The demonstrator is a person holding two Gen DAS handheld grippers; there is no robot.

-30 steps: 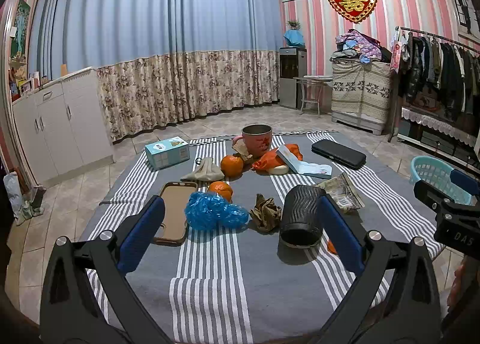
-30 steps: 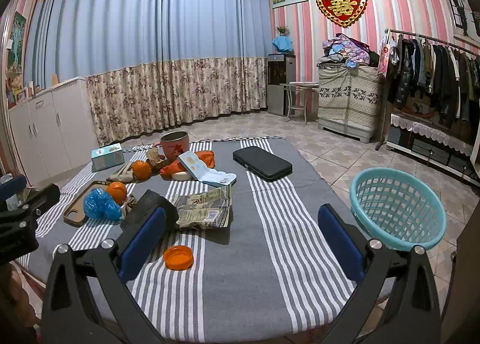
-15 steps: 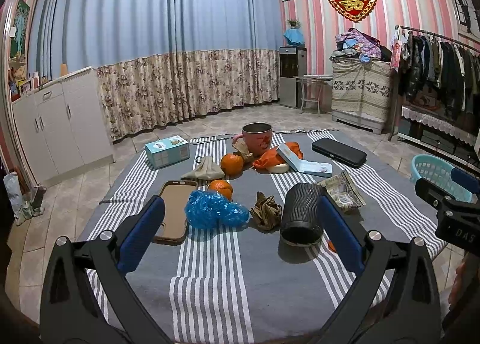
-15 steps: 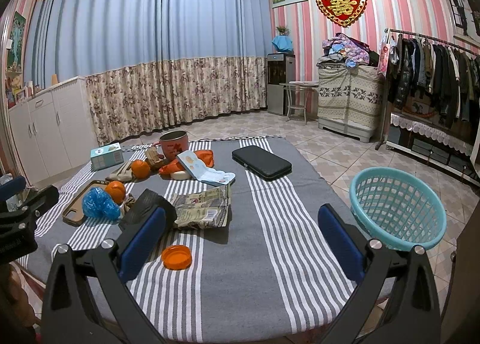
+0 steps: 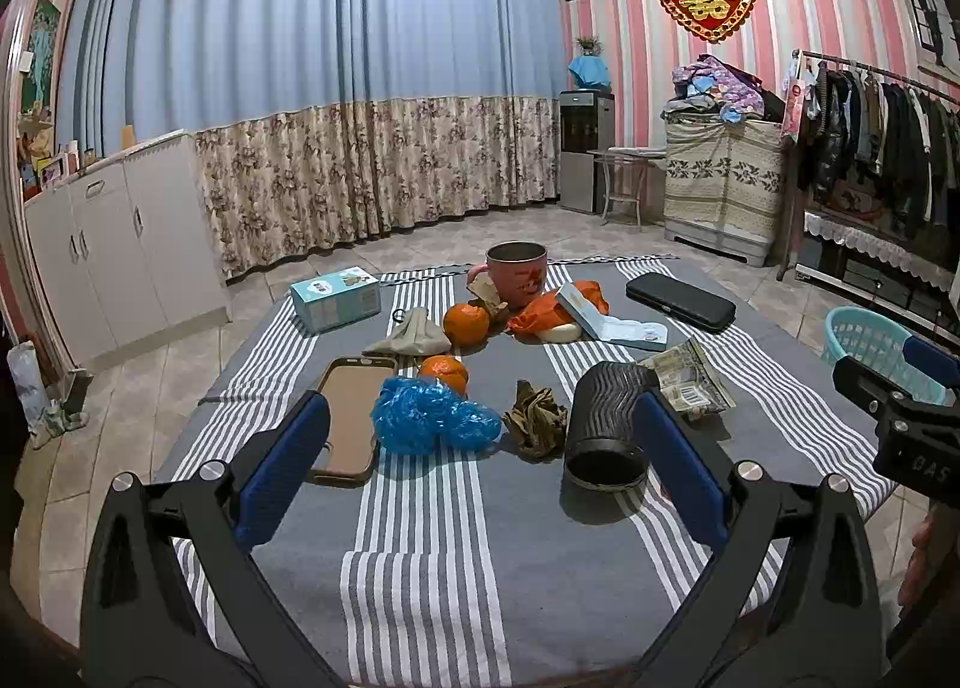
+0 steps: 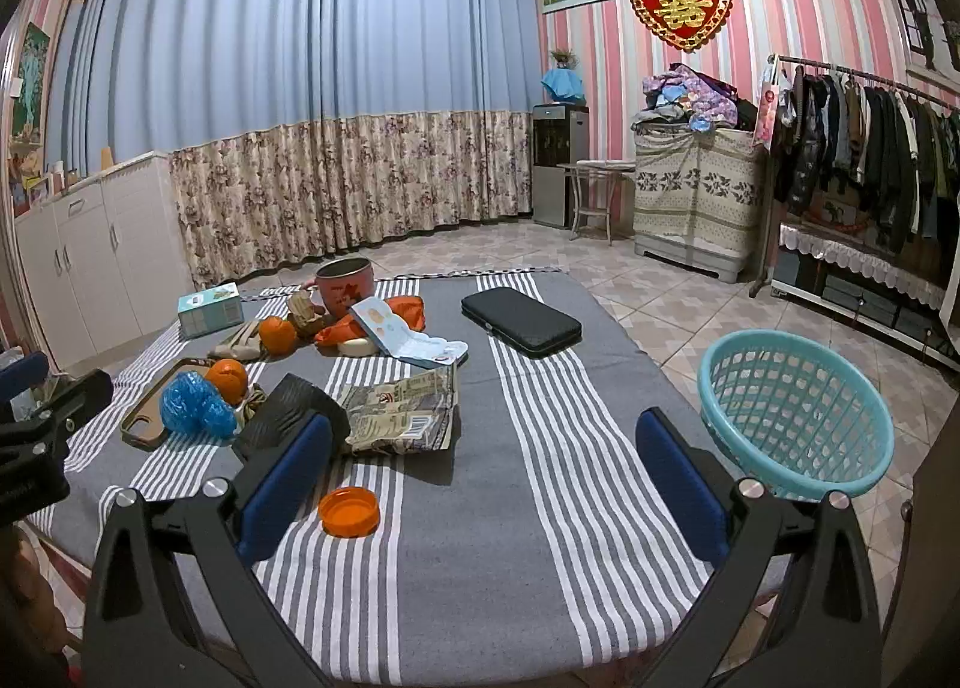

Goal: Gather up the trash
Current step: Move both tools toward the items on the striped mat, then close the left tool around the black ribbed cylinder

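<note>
Both grippers hang over the near edge of the striped cloth [image 5: 420,556], jaws spread wide and holding nothing. The likeliest first piece of trash — the blue plastic wad [image 5: 429,415] — lies just right of the phone case [image 5: 351,418], touching an orange [image 5: 444,371]. Bring the left gripper [image 5: 480,472] down over the wad alone, then carry it to the basket [image 6: 792,412] off the cloth's right edge.

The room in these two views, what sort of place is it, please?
Most likely a lived-in room of a home, perhaps a bedroom. A clothes rack full of jackets stands by the pink striped wall, long blue curtains cover one side, and a striped cloth holds fruit, wrappers and other household clutter.
</note>
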